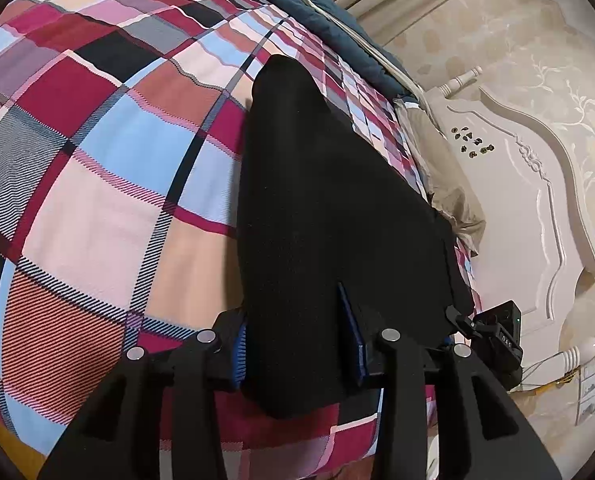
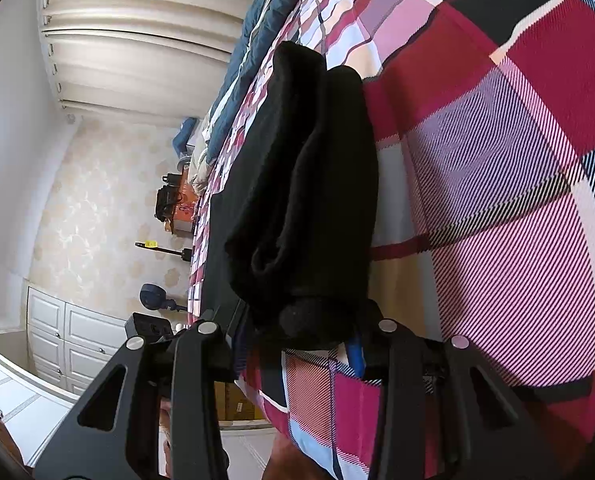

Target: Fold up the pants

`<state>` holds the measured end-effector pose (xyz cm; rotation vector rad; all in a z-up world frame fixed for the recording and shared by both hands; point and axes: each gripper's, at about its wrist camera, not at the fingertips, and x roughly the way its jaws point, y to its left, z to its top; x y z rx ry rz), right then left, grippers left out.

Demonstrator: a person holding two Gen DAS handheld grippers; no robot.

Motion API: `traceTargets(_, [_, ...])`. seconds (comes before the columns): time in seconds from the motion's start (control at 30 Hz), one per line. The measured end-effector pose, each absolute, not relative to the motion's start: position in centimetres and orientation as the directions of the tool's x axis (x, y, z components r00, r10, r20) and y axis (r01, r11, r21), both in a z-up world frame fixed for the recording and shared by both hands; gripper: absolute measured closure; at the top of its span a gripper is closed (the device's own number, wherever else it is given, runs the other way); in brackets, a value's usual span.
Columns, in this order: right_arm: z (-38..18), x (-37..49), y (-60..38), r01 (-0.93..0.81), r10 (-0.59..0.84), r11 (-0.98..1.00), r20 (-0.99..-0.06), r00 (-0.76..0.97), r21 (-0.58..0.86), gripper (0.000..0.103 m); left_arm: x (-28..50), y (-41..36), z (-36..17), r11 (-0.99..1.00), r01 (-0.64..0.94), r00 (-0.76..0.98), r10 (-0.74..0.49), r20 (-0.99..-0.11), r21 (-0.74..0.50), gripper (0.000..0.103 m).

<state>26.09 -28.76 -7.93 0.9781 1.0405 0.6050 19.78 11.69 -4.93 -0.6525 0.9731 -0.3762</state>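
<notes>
- Left gripper (image 1: 297, 344): seen from its own wrist camera, its two blue-padded fingers (image 1: 238, 354) stand on either side of a wide fold of black cloth and are closed against it; the fabric fills the whole gap between them.
- Pants (image 1: 329, 208): a black, matte garment that stretches away from the left gripper across the bed, narrowing toward its far end; its lower edge hangs just past the gripper's fingers.
- Bedspread (image 1: 97, 160): a plaid cover in red, pink, light blue, black and grey; the pants lie on it along most of their length.
- Right gripper (image 2: 297, 340): in the right wrist view it is clamped on a thick, bunched part of the pants (image 2: 305, 184), the rolled cloth bulging between and above the blue pads.
- Here the garment shows several stacked layers, with a rounded fold open toward the camera.
- Blue quilt (image 2: 257, 40): lies along the far edge of the bedspread (image 2: 497, 200), beyond the pants.
- Headboard (image 1: 537, 208): cream, carved, standing to the right of the bed in the left wrist view.
- White cabinet (image 2: 69, 340): panelled doors, well apart from the bed, against the patterned wall.
</notes>
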Motion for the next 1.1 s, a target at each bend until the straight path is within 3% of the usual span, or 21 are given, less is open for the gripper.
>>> traceTargets(0.73, [-8.8,26.1,-29.2,0.022,0.815,0.439,-0.409,0.411,0.898,0.064,19.7,12.1,-5.9,0.746,0.013,0.522,-0.573,-0.632,-0.666,0.057])
traceTargets(0.93, [-8.0,25.5,-29.9,0.022,0.832,0.424,-0.399,0.384,0.905,0.046,18.9,13.1,-5.3,0.719,0.052,0.541,-0.604,-0.586,-0.693,0.045])
traceTargets(1.0, [-7.4,25.3,-30.4,0.009,0.82,0.459,-0.427,0.382,0.888,0.038,18.7,13.9,-5.0,0.711,0.062,0.557,-0.607,-0.567,-0.7,0.039])
traceTargets(1.1, [-6.8,25.8,-31.1,-0.003,0.796,0.508,-0.468,0.384,0.861,0.034,19.6,14.8,-4.8,0.724,0.065,0.566,-0.594,-0.572,-0.687,0.037])
